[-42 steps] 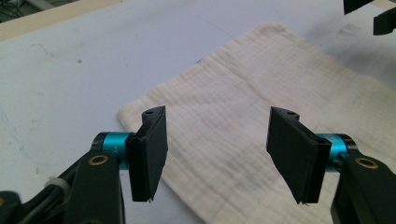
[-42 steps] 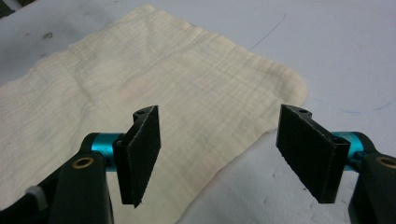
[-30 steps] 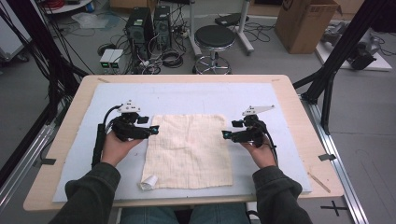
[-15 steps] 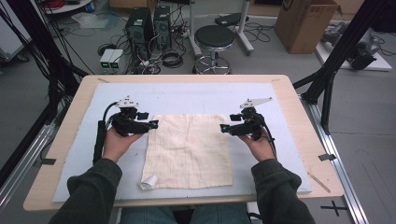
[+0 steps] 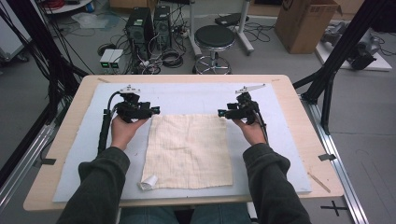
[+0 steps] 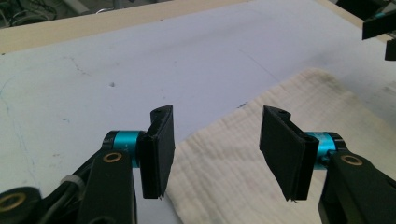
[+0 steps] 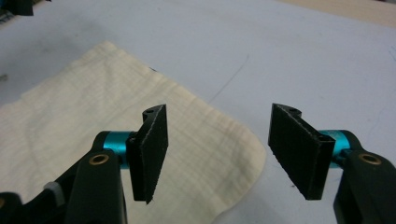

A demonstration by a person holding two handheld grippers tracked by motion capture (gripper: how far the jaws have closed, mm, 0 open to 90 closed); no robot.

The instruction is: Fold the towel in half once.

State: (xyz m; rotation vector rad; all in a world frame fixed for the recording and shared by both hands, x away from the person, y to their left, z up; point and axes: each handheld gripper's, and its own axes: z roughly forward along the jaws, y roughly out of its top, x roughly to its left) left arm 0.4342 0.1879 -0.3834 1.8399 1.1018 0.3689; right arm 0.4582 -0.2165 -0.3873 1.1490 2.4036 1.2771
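A cream cloth (image 5: 187, 149) lies flat on the pale blue mat (image 5: 187, 95), its near left corner folded over. My left gripper (image 5: 154, 110) is at the cloth's far left corner and my right gripper (image 5: 220, 113) at the far right corner, each pointing inward. In the left gripper view the cloth (image 6: 233, 182) corner lies below the gap of the left gripper (image 6: 217, 154). The right gripper (image 7: 219, 154) stands over the other corner of the cloth (image 7: 93, 107). Both pairs of jaws have just been closing, and their pads press on nothing.
The mat covers most of a wooden table (image 5: 294, 100). A thin wooden stick (image 5: 319, 183) lies near the table's right front. Beyond the far edge stand a stool (image 5: 214, 37), computer cases and a cardboard box (image 5: 306, 23) on the floor.
Both hands have moved away from me along the cloth's sides to its far corners. The jaws of both grippers stand narrower than before.
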